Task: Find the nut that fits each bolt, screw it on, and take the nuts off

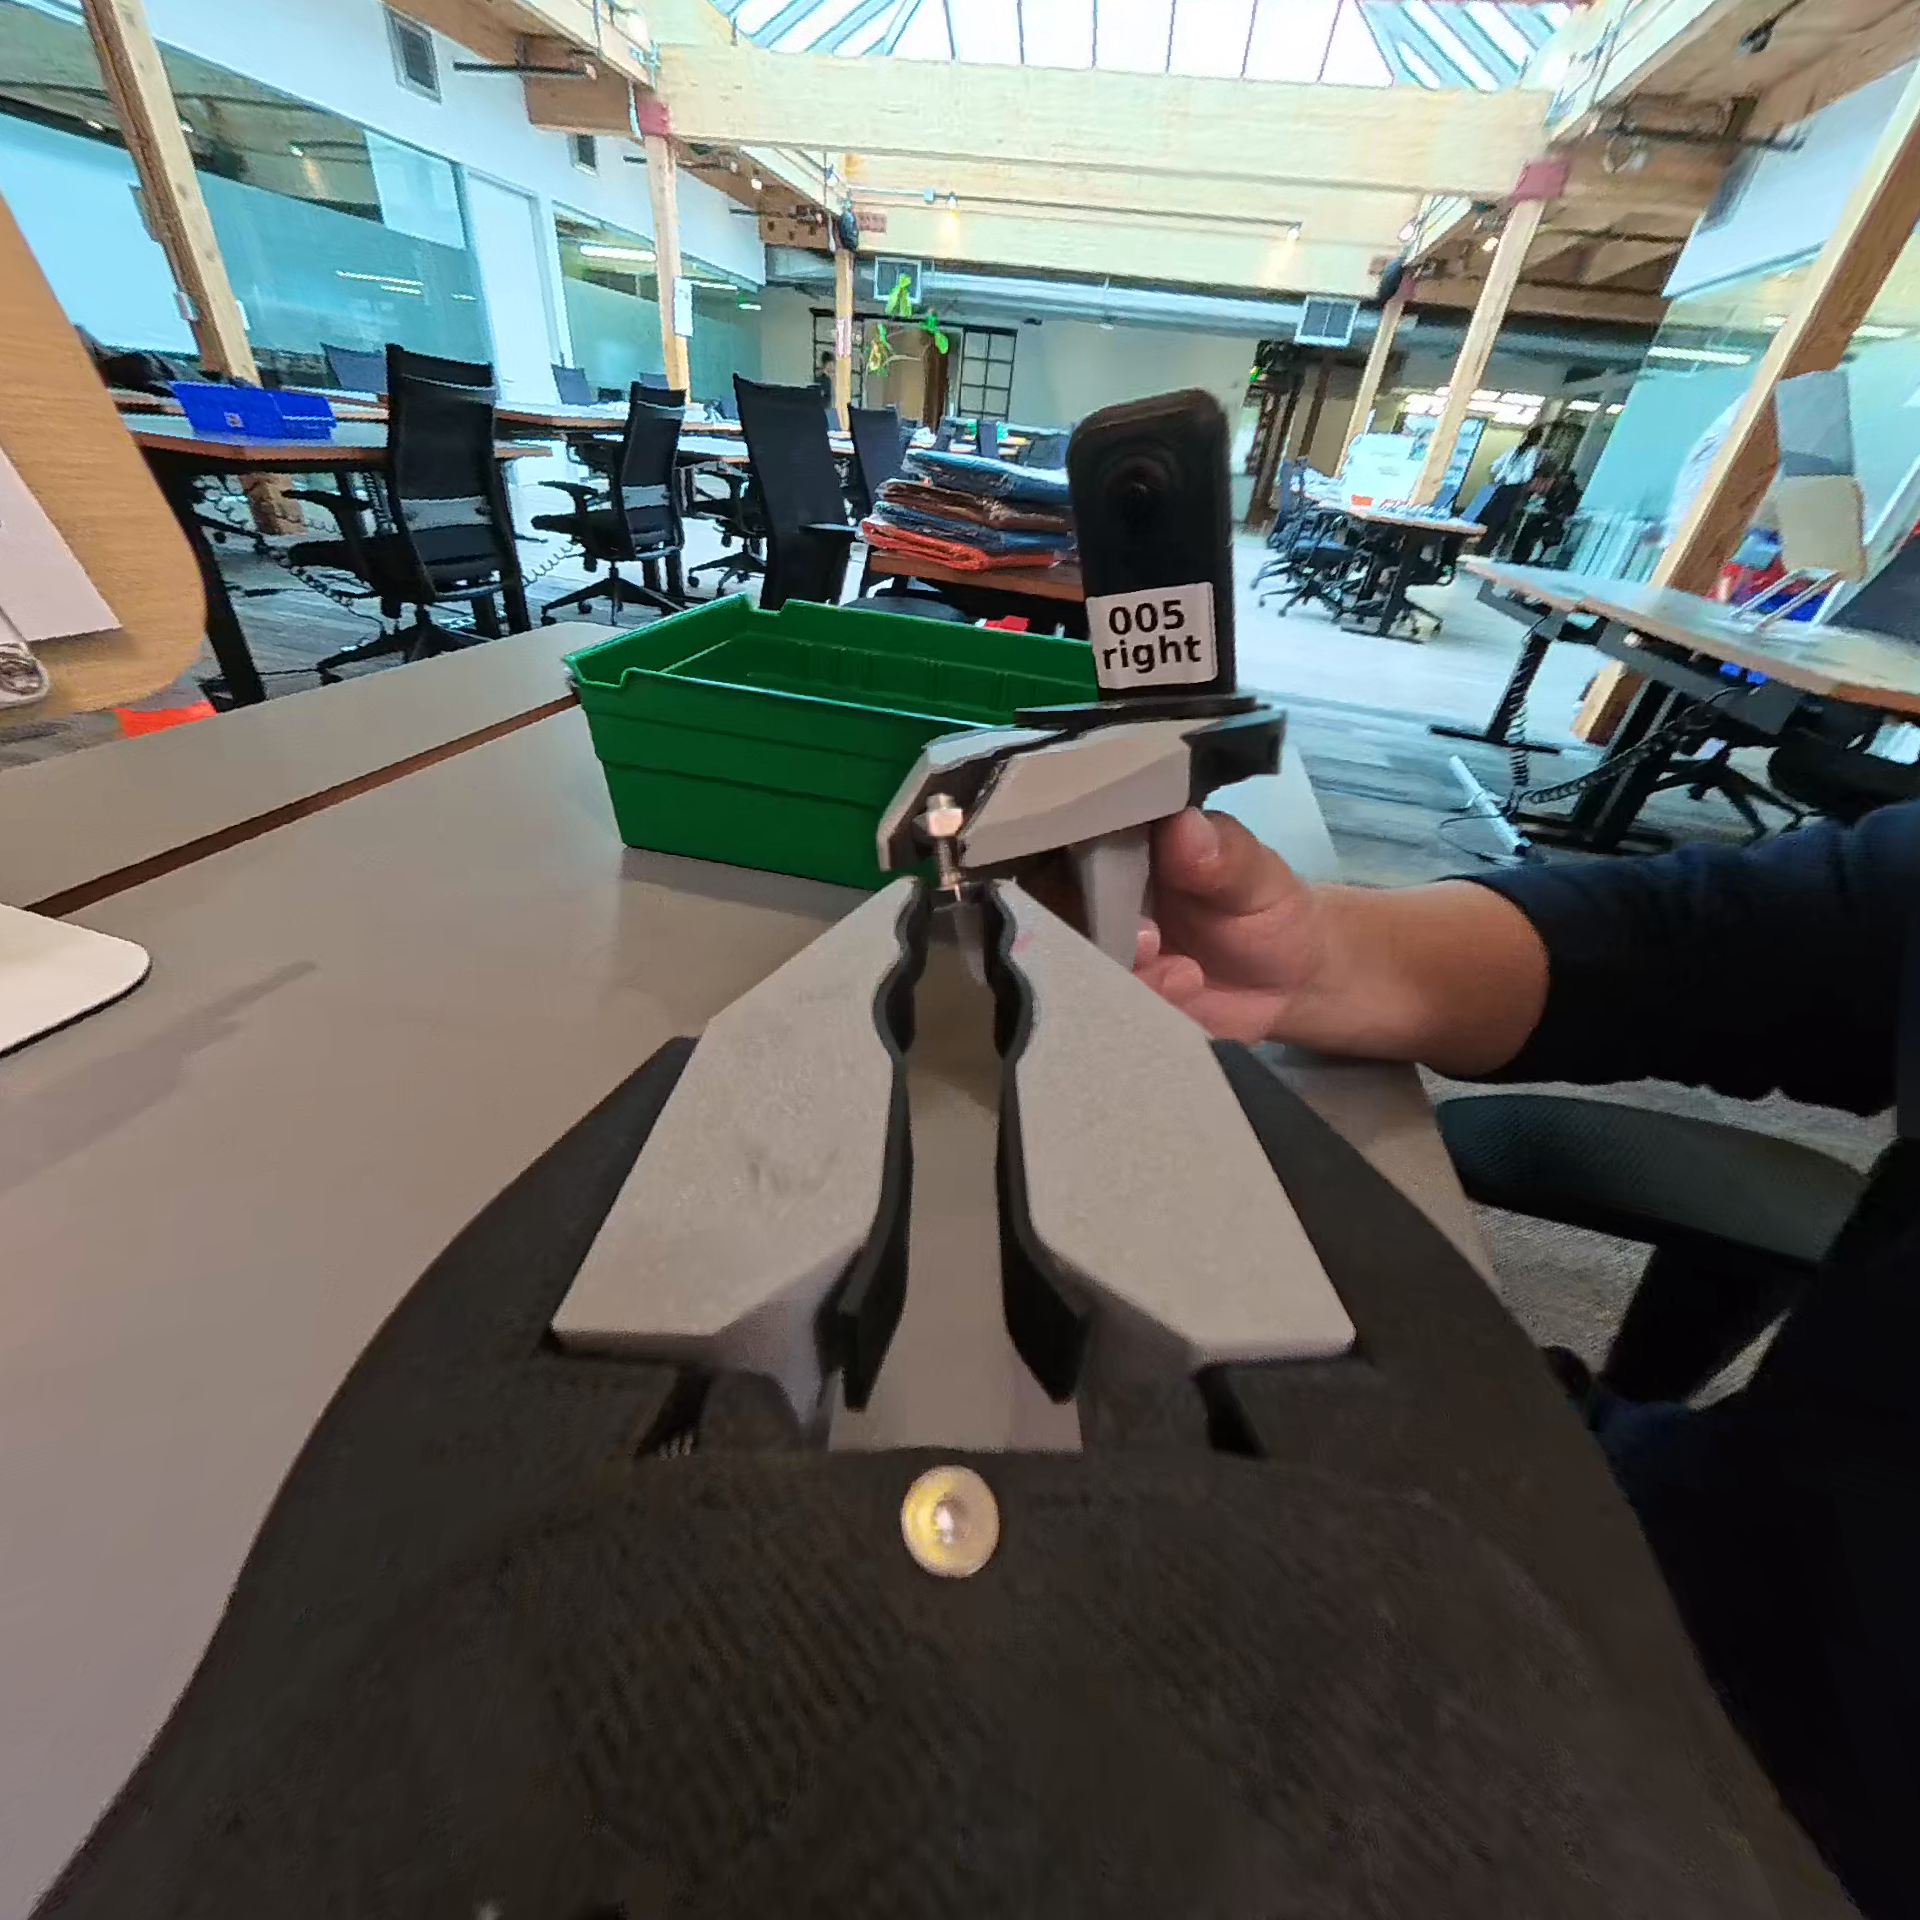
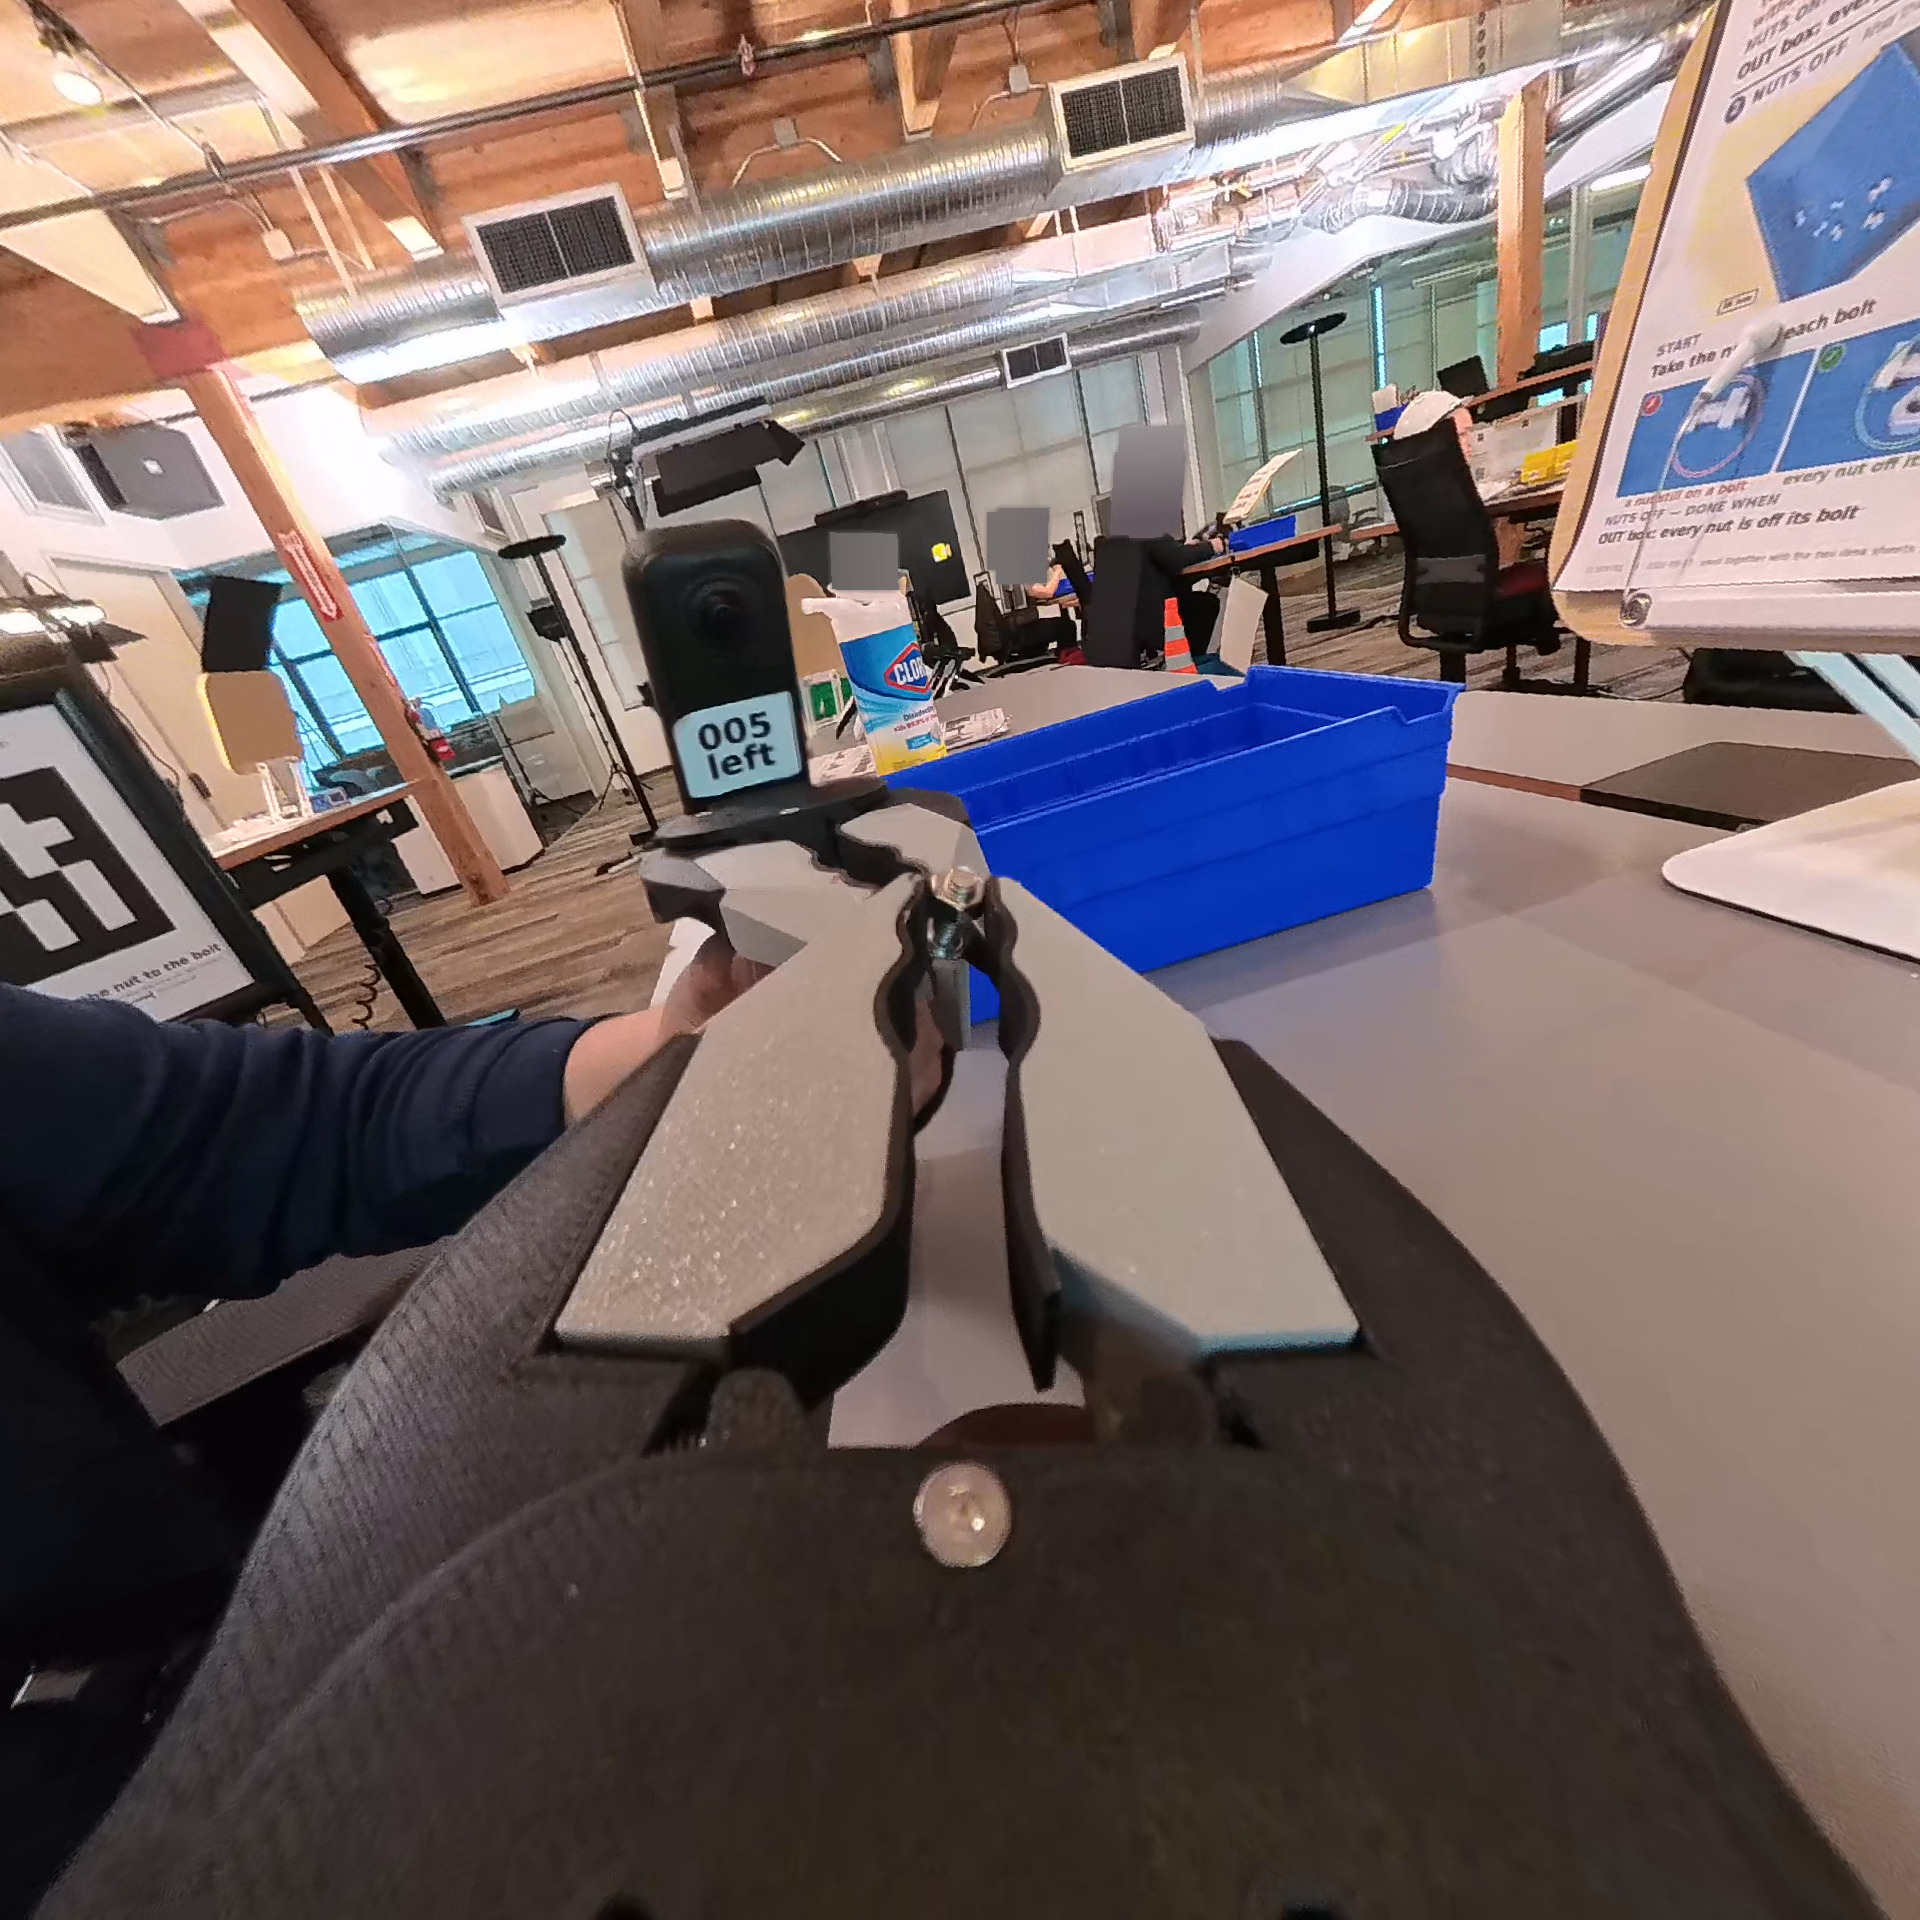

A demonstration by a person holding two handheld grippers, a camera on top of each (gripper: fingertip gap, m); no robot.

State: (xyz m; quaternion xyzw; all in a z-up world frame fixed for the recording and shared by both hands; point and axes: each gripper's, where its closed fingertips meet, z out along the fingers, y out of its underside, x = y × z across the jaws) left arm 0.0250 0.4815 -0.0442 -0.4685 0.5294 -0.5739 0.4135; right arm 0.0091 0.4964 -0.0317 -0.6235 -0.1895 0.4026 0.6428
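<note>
Right tongs (image 2: 956,925) pinch the small silver steel bolt (image 2: 954,914) upright at their tips; left tongs (image 1: 951,899) clamp its lower end. Light, rigid, slippery: grip the hex flats.

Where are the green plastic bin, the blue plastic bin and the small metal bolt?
Green plastic bin (image 1: 748,743): left wrist view, front wall.
Blue plastic bin (image 2: 1205,847): right wrist view, side wall.
Small metal bolt (image 2: 954,914): right wrist view, shank.

Bolt (image 2: 951,920) shank hidden between the fingers (image 2: 1091,1039)
</note>
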